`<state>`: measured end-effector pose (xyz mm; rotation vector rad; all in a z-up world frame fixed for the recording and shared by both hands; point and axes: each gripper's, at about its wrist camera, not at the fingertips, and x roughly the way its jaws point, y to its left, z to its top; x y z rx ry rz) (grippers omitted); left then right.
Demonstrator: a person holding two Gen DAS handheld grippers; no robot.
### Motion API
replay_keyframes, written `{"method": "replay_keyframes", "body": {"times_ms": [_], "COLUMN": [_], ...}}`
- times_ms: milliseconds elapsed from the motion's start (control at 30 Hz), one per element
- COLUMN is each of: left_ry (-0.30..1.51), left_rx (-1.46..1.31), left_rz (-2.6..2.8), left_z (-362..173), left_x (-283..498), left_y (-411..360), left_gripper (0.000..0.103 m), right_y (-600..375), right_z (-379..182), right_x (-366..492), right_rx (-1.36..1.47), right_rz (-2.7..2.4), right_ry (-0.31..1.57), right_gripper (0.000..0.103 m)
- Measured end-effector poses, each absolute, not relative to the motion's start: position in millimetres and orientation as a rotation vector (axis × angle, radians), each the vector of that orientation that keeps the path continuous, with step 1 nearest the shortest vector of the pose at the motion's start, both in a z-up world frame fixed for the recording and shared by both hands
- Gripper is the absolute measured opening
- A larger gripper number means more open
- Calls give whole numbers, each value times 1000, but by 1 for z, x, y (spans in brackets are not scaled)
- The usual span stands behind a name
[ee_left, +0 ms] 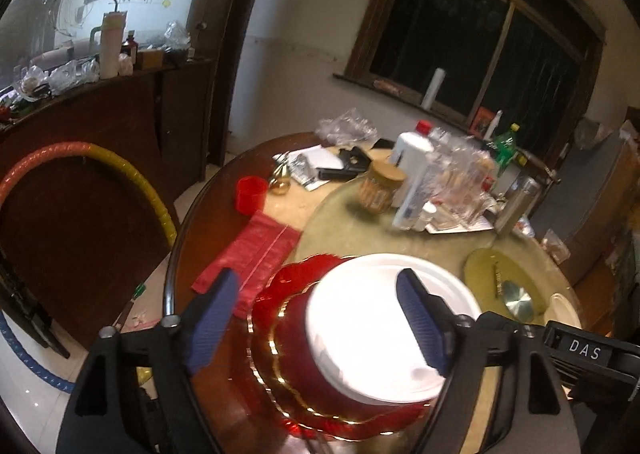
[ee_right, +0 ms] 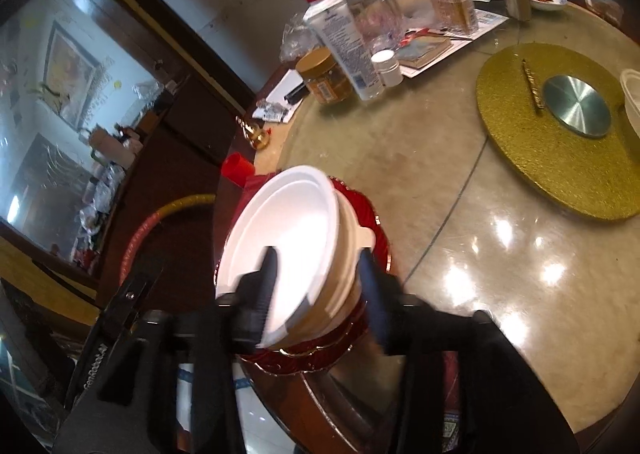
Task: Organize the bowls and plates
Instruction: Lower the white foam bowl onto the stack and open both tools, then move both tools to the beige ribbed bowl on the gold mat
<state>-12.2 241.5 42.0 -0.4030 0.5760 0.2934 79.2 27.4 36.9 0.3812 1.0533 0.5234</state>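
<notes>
A stack of white bowls [ee_left: 372, 330] sits on red gold-rimmed plates [ee_left: 280, 370] at the near edge of the round table. My left gripper [ee_left: 320, 322] is open above the stack, one finger on each side, touching nothing. In the right wrist view the white bowl stack [ee_right: 292, 230] tilts on the red plates [ee_right: 368, 214]. My right gripper [ee_right: 320, 286] has one finger inside the top bowl and one outside the stack's wall, straddling the rim; whether it pinches the rim is unclear. Another white bowl [ee_right: 632, 98] is at the far right edge.
A gold mat with a metal disc [ee_right: 560, 122] lies on the glass turntable [ee_right: 440, 182]. Bottles and jars [ee_left: 412, 182] crowd the far side. A red cup [ee_left: 250, 194] and red bag [ee_left: 256, 254] lie left. A hoop [ee_left: 120, 174] leans by the cabinet.
</notes>
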Motion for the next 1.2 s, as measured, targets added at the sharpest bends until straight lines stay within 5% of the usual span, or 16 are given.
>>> {"method": "replay_keyframes", "body": {"times_ms": [333,433,1200], "left_ry": [621,653,1001], "left_rx": [-289,-238,-147], "left_rz": [107,39,-328], "left_z": [52,51,0], "left_x": [6,19,191], "left_y": [166,134,-110], "left_gripper": [86,87,87], "right_y": [-71,-110,-386], "right_z": [24,14,-25], "right_x": [68,69,123], "right_rx": [602,676,981], "right_rz": [472,430,-15], "right_ry": [1050,1066,978], "right_gripper": [59,70,70]}}
